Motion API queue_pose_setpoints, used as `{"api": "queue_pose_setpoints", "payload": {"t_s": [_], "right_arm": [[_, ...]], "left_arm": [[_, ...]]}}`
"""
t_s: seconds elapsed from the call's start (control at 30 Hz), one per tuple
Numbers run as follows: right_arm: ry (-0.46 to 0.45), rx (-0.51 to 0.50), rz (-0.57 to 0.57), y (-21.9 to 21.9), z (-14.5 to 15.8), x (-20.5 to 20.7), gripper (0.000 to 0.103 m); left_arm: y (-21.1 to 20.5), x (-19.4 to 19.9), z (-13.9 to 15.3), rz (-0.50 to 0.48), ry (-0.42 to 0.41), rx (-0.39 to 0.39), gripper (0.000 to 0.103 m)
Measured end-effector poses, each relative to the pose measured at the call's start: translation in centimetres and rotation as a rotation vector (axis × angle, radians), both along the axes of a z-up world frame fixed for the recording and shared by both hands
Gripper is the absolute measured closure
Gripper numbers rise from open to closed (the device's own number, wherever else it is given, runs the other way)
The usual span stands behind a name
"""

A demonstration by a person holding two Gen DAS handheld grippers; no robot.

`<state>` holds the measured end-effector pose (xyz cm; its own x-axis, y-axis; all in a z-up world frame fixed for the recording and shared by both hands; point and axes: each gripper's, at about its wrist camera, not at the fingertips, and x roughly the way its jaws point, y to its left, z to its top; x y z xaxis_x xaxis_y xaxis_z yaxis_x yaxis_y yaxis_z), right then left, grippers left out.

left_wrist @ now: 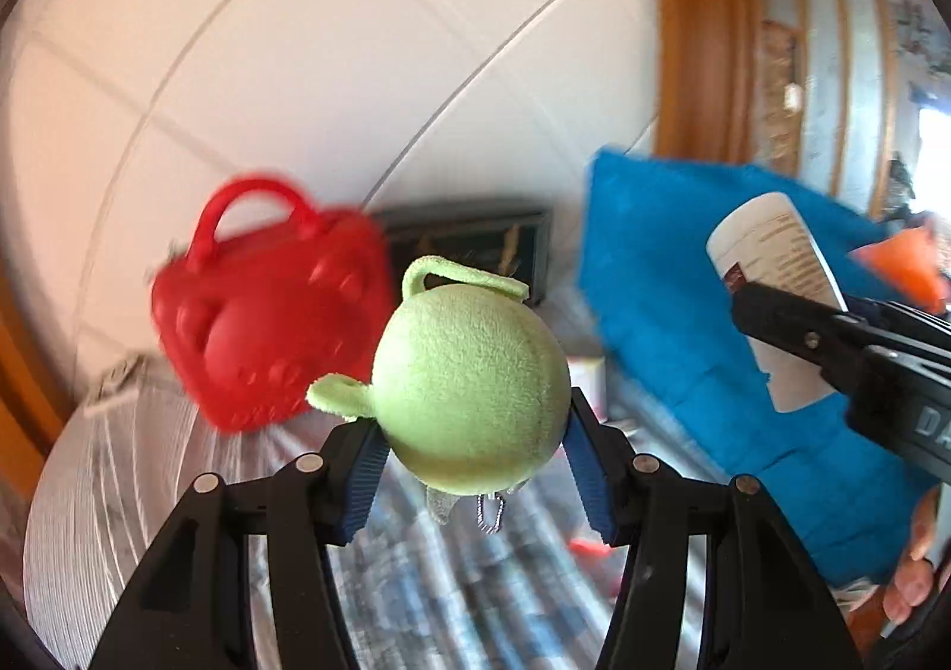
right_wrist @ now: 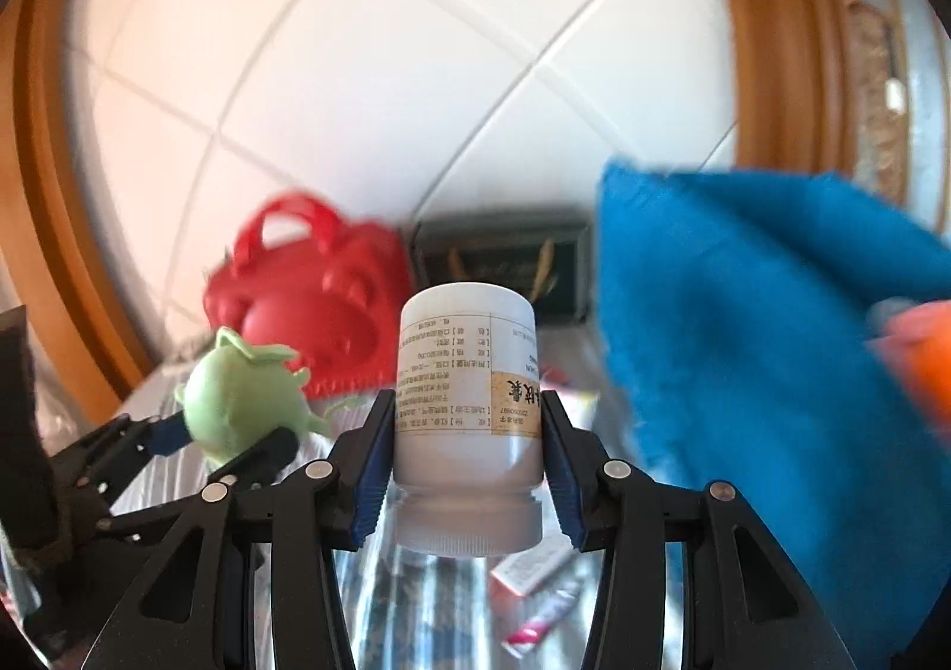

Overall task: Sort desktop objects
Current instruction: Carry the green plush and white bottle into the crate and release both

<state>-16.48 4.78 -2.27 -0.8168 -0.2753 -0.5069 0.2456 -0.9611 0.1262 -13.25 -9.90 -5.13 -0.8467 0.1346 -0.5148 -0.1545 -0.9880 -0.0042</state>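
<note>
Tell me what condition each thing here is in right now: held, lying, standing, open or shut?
Green plush toy: clamped in the left gripper, lifted.
White bottle: clamped upside down in the right gripper, cap at the bottom.
Red bag: standing upright, handles up, blurred.
Blue cloth: draped at the right.
Dark box: against the tiled wall; open or shut unclear.

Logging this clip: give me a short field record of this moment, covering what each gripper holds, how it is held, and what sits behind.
left gripper: shut on green plush toy, gripped at its lower half, lifted
right gripper: shut on white bottle, cap end down, label upside down
behind, left: red bag, blurred
behind, centre: dark box against the tiled wall
behind, right: blue cloth
surface below: small packets, too blurred to identify
</note>
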Motion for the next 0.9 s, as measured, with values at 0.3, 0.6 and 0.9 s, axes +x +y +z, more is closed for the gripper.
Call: {"api": "queue_pose_setpoints", "payload": {"t_s": [0.3, 0.6, 0.9], "right_arm": [[0.165, -0.013, -0.237, 11.5, 6.8, 9.9, 0.058], [0.162, 0.040, -0.445, 21.4, 7.4, 14.2, 0.058], [0.112, 0.048, -0.505, 27.0, 6.2, 14.3, 0.058]], "left_arm": [[10.5, 3.7, 7.1, -0.225, 0.114, 0.047, 0.048], [21.7, 5.3, 8.7, -0.428, 0.086, 0.035, 0.047], [29.0, 5.4, 7.7, -0.514, 0.011, -0.051, 0.047]]}}
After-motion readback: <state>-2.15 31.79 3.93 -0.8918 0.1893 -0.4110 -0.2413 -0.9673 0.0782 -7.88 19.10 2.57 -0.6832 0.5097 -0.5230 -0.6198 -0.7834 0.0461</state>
